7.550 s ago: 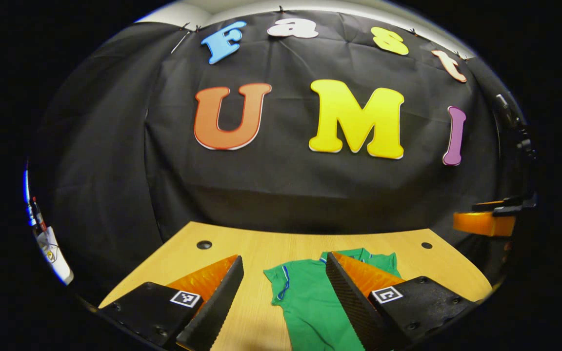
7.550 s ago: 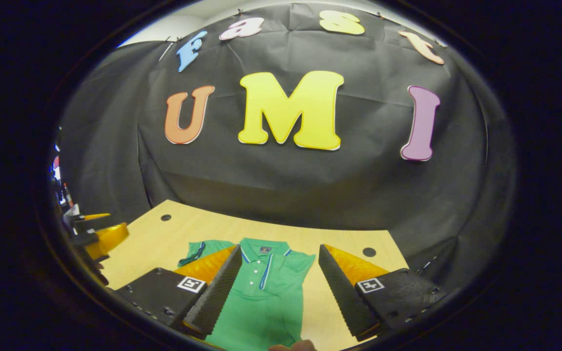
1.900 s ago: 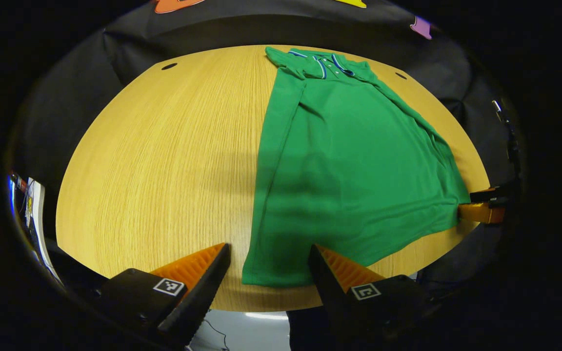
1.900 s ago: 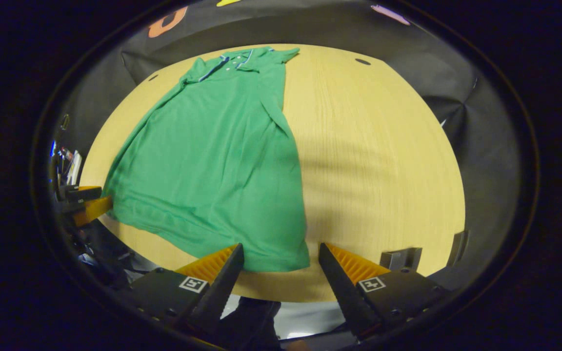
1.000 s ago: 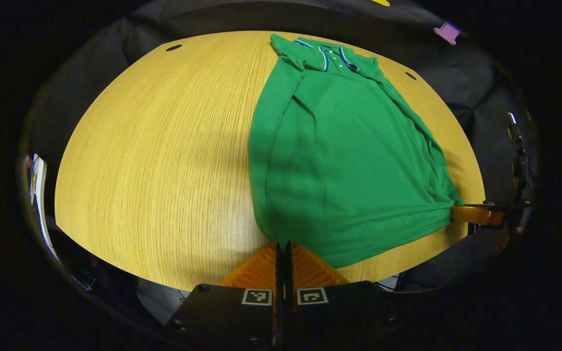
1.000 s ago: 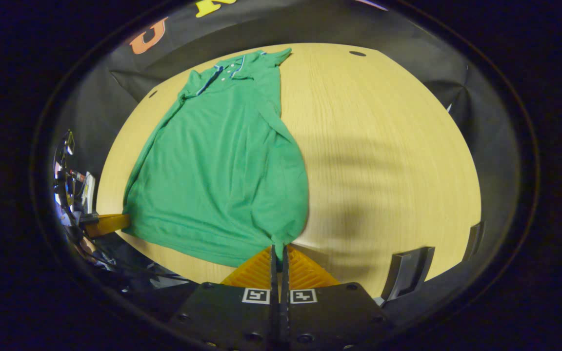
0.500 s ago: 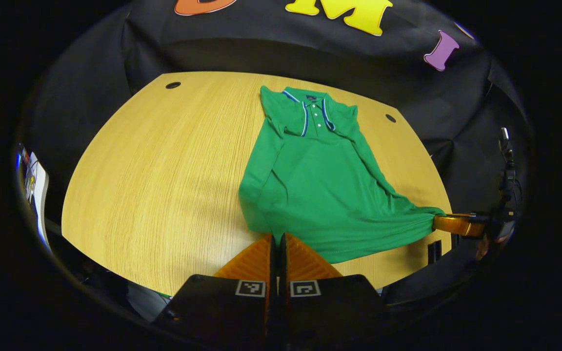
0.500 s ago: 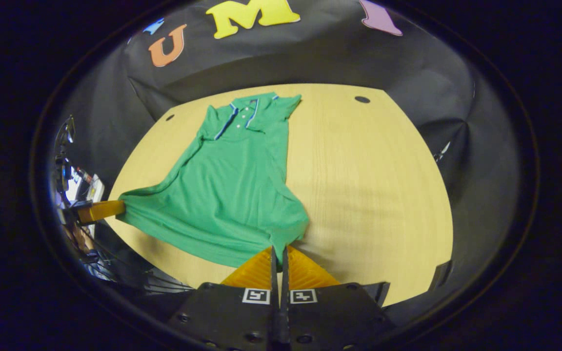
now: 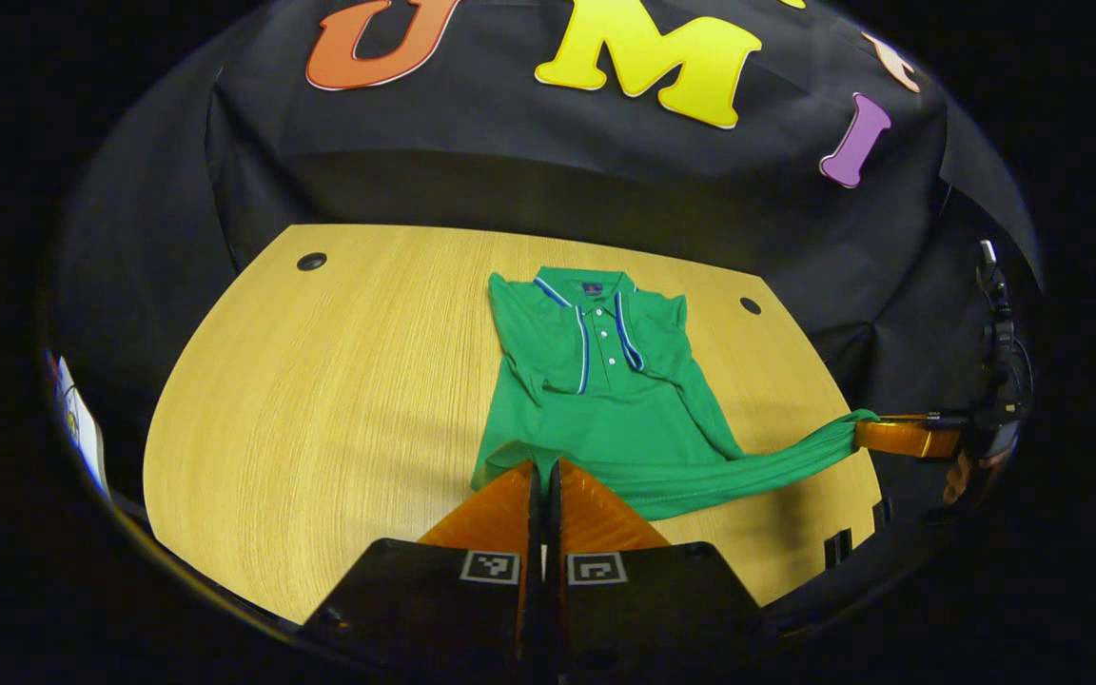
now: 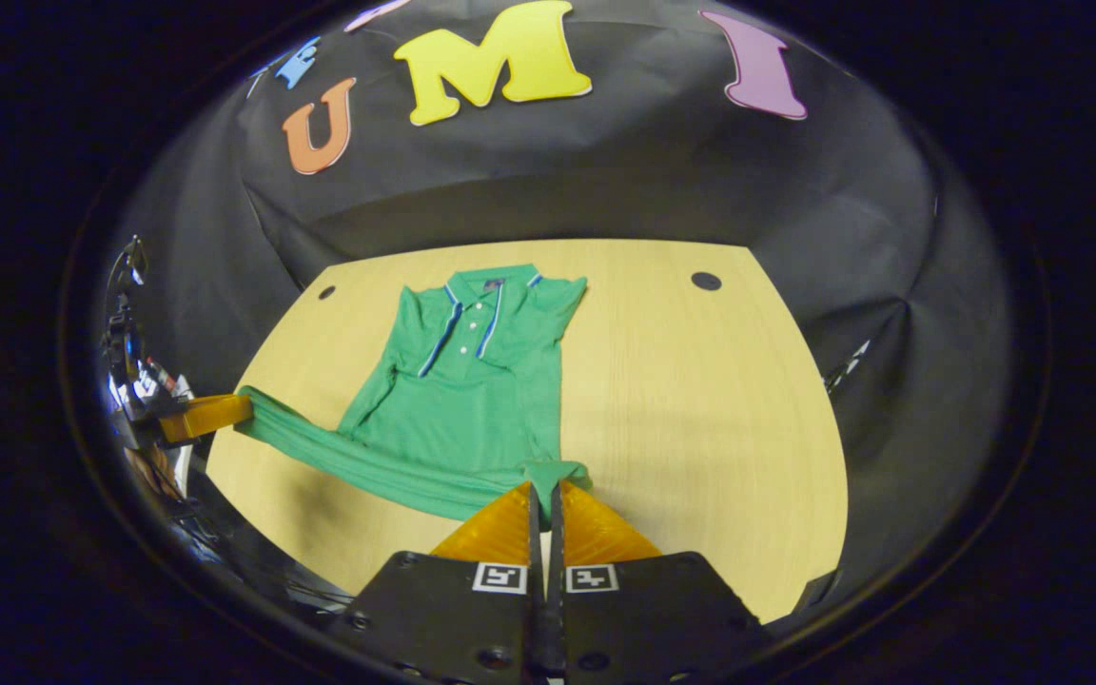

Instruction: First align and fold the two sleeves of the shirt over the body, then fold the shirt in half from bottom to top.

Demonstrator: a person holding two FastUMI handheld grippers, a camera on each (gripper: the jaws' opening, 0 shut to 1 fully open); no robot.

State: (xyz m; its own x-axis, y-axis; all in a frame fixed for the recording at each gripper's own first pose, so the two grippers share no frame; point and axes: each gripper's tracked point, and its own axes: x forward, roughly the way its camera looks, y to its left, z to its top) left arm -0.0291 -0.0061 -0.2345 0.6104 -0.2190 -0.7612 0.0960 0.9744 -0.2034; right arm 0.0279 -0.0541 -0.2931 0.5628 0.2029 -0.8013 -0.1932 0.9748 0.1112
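Observation:
A green polo shirt [image 9: 605, 381] with blue-trimmed collar lies on the wooden table [image 9: 339, 381], sleeves folded in over the body. My left gripper [image 9: 542, 466] is shut on the hem's left corner, lifted above the table. In the left gripper view the other gripper [image 9: 900, 436] at the far right holds the hem's other corner, stretched taut. In the right gripper view the shirt [image 10: 472, 381] runs up from my right gripper [image 10: 542, 487], which is shut on the hem's right corner. The left gripper [image 10: 201, 414] holds the far corner at the left there.
The table [image 10: 700, 409] has round cable holes at its back corners [image 9: 311, 261] [image 9: 750, 305]. The black cloth wall stands right behind the table. A hand [image 9: 962, 473] shows at the right edge of the left gripper view.
Both grippers, shut on the hem corners, have risen and carried the hem forward toward the collar. The lower half of the shirt has lifted off the table and less of the body lies flat.

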